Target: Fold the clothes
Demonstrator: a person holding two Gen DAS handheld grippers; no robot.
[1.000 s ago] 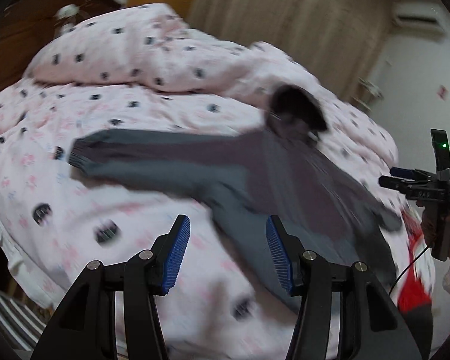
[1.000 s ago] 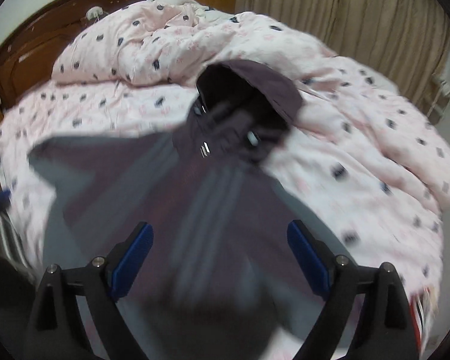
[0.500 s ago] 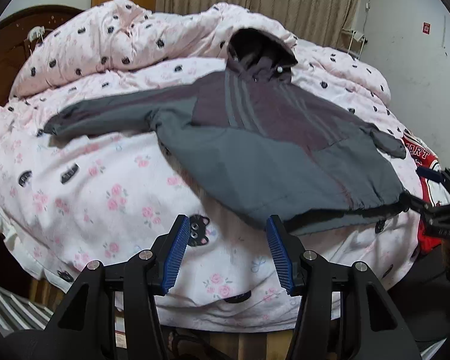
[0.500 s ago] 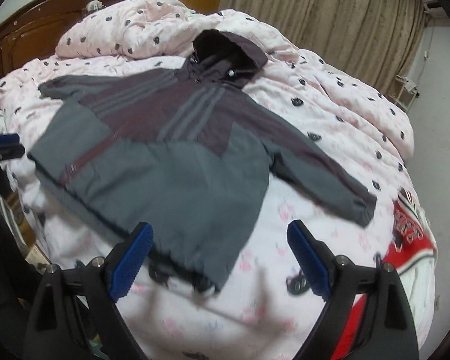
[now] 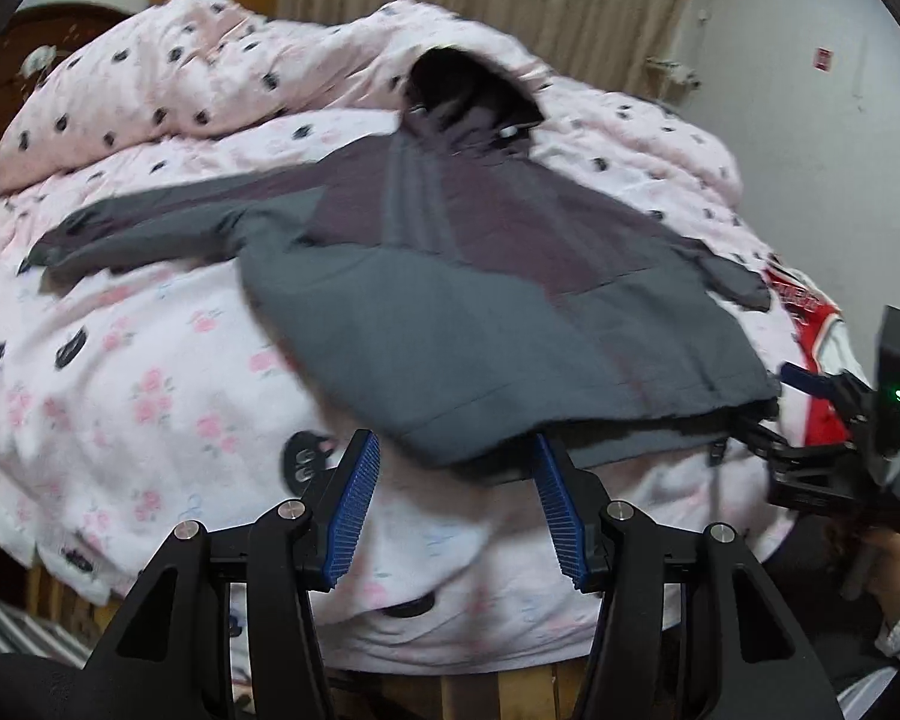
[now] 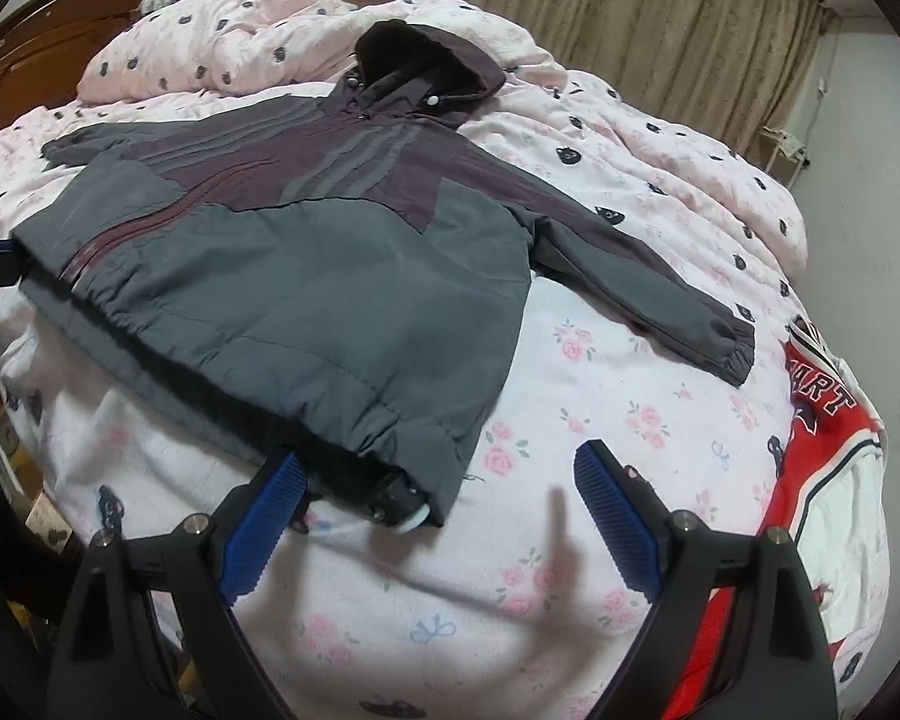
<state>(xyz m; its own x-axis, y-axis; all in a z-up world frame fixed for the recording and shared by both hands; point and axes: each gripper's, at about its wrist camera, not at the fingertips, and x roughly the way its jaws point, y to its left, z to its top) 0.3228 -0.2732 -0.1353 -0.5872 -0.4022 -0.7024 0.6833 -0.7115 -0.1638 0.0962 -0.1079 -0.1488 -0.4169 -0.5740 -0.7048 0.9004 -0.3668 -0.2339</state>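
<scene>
Matt cloth jacket (image 6: 306, 276); polished wooden headboard (image 6: 36, 54)

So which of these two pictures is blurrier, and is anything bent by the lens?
Left wrist view: motion blur smears the jacket and the quilt's prints, while the left gripper stays sharp. Right wrist view: crisp, with the jacket's stripes and the red jersey lettering legible. Both views: fisheye bulges the bed and darkens the corners.

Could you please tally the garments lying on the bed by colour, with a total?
Grey and maroon hooded jacket: 1
Red and white jersey: 1
Total: 2 garments, both on the pink quilt.
</scene>
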